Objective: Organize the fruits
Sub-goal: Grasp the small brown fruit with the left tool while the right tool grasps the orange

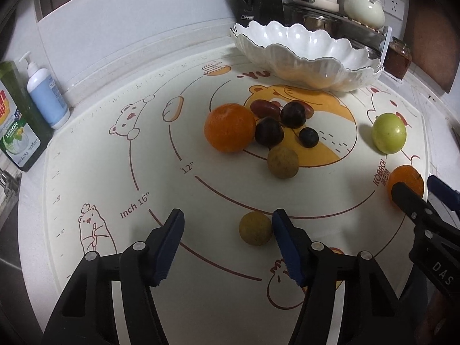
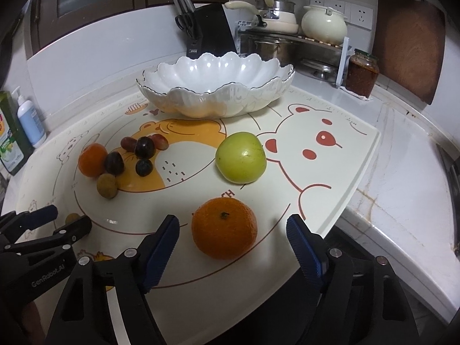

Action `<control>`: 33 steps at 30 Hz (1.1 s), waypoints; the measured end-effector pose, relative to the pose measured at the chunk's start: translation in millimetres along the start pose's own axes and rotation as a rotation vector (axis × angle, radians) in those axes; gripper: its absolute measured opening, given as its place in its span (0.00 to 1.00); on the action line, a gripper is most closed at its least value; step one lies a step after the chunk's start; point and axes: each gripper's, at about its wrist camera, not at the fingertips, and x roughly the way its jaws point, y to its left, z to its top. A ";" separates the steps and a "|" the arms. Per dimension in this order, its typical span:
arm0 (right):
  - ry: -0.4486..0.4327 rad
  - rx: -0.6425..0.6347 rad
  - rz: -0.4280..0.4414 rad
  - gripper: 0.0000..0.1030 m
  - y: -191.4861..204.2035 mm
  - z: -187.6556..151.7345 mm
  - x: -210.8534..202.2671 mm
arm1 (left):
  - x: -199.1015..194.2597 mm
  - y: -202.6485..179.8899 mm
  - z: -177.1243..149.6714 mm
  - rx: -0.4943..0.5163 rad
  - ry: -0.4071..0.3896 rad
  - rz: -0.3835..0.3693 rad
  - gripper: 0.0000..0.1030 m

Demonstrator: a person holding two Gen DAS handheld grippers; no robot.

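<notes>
**Both grippers spread over the mat, fruit loose, bowl empty**

My left gripper (image 1: pixel 228 230) is spread wide and holds nothing. A small tan fruit (image 1: pixel 255 228) lies on the mat (image 1: pixel 86 172) between its fingers, close against the right one; I cannot tell whether it touches. My right gripper (image 2: pixel 233 233) is also spread, with an orange (image 2: pixel 224 227) sitting between its fingers, clear of both.

Further out on my right view is a green apple (image 2: pixel 241 157), alone on the mat, apart from the orange. To the left is a cluster: a second orange (image 1: pixel 230 128), two dark plums (image 1: pixel 269 131) (image 1: pixel 293 114), a small dark berry (image 1: pixel 308 137), reddish grapes (image 1: pixel 265 108) behind them, and another tan fruit (image 1: pixel 283 162) just in front. The plums press against each other and against the second orange.

The white scalloped bowl (image 2: pixel 258 92) stands at the far edge of the mat, beyond all the fruit, with nothing in it. Soap bottles (image 1: pixel 47 97) stand at the left; a knife block (image 2: pixel 208 30) and pots (image 2: pixel 323 24) are behind the bowl.
</notes>
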 end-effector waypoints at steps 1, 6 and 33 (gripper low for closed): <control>0.001 0.001 0.002 0.74 -0.1 -0.1 1.1 | 0.1 0.0 -0.2 -0.001 -0.001 -0.003 0.58; 0.007 0.001 0.009 0.70 -0.7 -1.0 5.8 | 0.1 -0.1 -0.7 -0.013 -0.011 -0.019 0.51; 0.027 0.006 0.058 0.47 0.4 -6.1 12.3 | -4.1 -5.9 -5.2 0.000 -0.027 -0.049 0.23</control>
